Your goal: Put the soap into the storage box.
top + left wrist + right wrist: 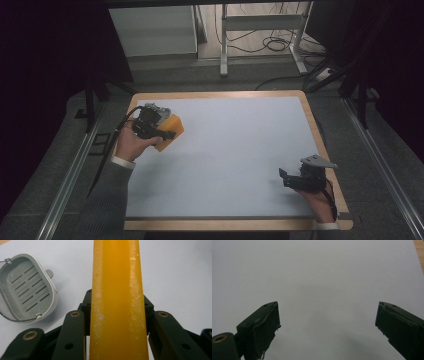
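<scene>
Sponge (117,302) clamped betw. left tongs (117,322), sticking out past tips; right tongs (327,322) apart, w/ nothing betw.

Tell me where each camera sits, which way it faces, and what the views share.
High view: above the person's side, looking forward and down at the table; forearms and both grippers show.
Left gripper view: on the left gripper, looking along jaws clamping the yellow block; grey slotted dish beside.
Right gripper view: on the right gripper, jaws open over bare tabletop.
Shared: the block, high view too.

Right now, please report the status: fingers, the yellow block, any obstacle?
Left gripper shut on yellow block. Right gripper open, idle. Grey slotted dish beside block, apart.
</scene>
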Action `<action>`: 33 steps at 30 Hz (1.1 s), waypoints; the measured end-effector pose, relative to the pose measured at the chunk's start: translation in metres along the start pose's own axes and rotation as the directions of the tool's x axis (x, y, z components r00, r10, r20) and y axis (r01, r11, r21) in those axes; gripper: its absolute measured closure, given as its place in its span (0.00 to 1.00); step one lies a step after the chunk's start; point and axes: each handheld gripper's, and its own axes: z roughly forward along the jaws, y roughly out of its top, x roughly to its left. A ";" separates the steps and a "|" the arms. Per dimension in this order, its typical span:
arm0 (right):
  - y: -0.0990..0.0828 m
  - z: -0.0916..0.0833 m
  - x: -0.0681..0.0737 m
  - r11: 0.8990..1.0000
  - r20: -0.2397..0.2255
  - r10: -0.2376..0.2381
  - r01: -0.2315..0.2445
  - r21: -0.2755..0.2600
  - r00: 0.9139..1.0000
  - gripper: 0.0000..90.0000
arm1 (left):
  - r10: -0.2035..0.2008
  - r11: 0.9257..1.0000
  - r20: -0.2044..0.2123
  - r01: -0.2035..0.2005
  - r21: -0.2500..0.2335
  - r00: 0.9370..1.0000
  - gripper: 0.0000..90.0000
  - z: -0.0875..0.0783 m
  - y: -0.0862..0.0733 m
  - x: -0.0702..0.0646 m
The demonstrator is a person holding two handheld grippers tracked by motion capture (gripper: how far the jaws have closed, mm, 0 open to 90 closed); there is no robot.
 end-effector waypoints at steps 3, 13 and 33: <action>0.000 0.000 0.000 1.000 0.000 0.001 -0.001 -0.002 1.000 0.06 | -0.014 1.000 -0.008 0.014 0.001 1.000 0.67 0.001 0.002 0.005; 0.000 0.000 0.000 1.000 0.002 -0.001 0.001 -0.001 1.000 0.06 | -0.042 0.999 -0.020 0.042 0.001 0.999 0.67 0.002 0.004 0.017; 0.000 -0.001 -0.001 1.000 0.005 0.003 -0.003 -0.006 1.000 0.06 | -0.116 0.993 -0.043 0.116 -0.002 0.992 0.67 0.008 0.016 0.042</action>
